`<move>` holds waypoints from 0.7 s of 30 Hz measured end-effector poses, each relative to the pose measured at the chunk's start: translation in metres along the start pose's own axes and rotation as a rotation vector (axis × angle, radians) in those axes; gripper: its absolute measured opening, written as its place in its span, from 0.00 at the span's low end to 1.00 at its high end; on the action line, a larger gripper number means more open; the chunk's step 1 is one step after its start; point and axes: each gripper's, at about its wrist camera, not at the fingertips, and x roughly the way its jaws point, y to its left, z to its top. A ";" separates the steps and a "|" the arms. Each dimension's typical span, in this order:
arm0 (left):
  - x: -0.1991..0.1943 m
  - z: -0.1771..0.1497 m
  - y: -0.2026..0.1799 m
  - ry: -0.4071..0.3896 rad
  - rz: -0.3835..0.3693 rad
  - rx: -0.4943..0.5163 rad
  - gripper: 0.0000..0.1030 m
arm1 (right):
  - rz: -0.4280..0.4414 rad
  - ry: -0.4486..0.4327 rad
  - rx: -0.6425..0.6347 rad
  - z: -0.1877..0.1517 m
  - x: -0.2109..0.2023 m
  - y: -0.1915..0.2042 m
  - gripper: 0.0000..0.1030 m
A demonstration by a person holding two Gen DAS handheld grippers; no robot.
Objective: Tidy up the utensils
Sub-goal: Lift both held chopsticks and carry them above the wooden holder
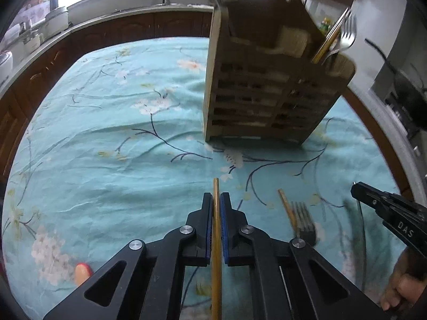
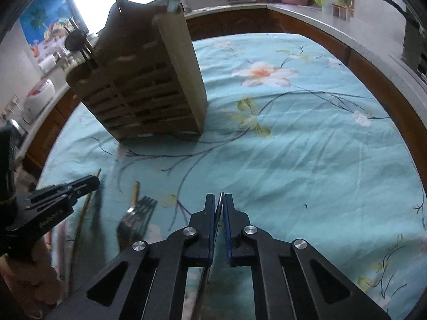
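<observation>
A wooden slatted utensil holder (image 1: pixel 269 80) stands on the floral tablecloth, also in the right wrist view (image 2: pixel 149 85). A fork and chopsticks (image 1: pixel 339 34) stick out of it. My left gripper (image 1: pixel 216 200) is shut on a yellow wooden chopstick (image 1: pixel 216 240), held above the cloth in front of the holder. My right gripper (image 2: pixel 219 200) is shut on a thin dark metal utensil handle (image 2: pixel 219 208). A fork (image 1: pixel 304 221) and another chopstick (image 1: pixel 287 208) lie on the cloth between the grippers; the fork also shows in the right wrist view (image 2: pixel 138 216).
The table has a light blue floral cloth (image 2: pixel 293 146). Kitchen counters with dark wood cabinets (image 1: pixel 133 26) surround it, holding pots and a rice cooker (image 2: pixel 40 96). A red object (image 1: pixel 81 272) lies at the near left.
</observation>
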 end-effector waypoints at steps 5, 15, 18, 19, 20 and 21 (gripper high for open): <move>-0.033 -0.007 0.006 -0.046 -0.031 -0.030 0.04 | 0.031 -0.043 -0.001 0.004 -0.021 0.005 0.05; -0.099 -0.024 0.014 -0.123 -0.057 -0.050 0.04 | 0.084 -0.126 -0.017 0.003 -0.061 0.015 0.04; -0.117 -0.029 0.015 -0.146 -0.062 -0.052 0.04 | 0.102 -0.157 -0.018 0.003 -0.072 0.016 0.04; -0.120 -0.031 0.015 -0.152 -0.064 -0.052 0.04 | 0.108 -0.168 -0.018 0.004 -0.075 0.017 0.04; -0.125 -0.032 0.016 -0.160 -0.065 -0.053 0.04 | 0.111 -0.178 -0.018 0.004 -0.078 0.018 0.04; -0.130 -0.033 0.016 -0.167 -0.065 -0.055 0.04 | 0.114 -0.188 -0.018 0.004 -0.081 0.018 0.04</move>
